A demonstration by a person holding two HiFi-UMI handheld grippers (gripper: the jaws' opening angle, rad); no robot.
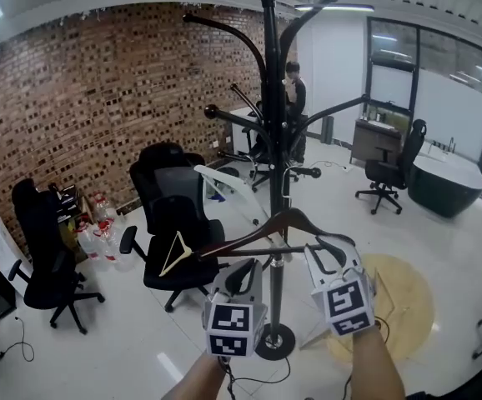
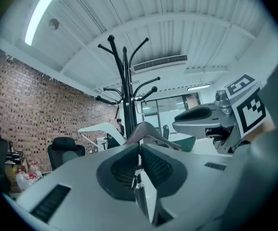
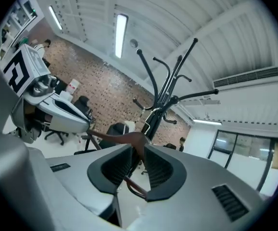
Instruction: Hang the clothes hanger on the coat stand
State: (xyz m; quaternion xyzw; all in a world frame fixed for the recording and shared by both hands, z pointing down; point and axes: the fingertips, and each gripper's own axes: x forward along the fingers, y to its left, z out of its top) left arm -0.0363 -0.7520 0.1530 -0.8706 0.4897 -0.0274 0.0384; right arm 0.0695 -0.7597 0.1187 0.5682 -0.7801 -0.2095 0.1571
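Coat stand [image 1: 271,98] – black, mid-room. Base partly behind left tool [image 1: 241,267].

Brown hanger [image 1: 287,221] held roughly level in front of pole at mid-height. Hook hard to pick out against dark pole; whether it touches stand cannot be told. Ends of lower bar hidden behind tools.

Left tool clenched on hanger, thin dark bar between pads.

Right tool [image 1: 331,251] grasping hanger – brown wood appears pressed between pads.

Cubes [image 1: 229,327]: black-and-white square markers, patterns only.
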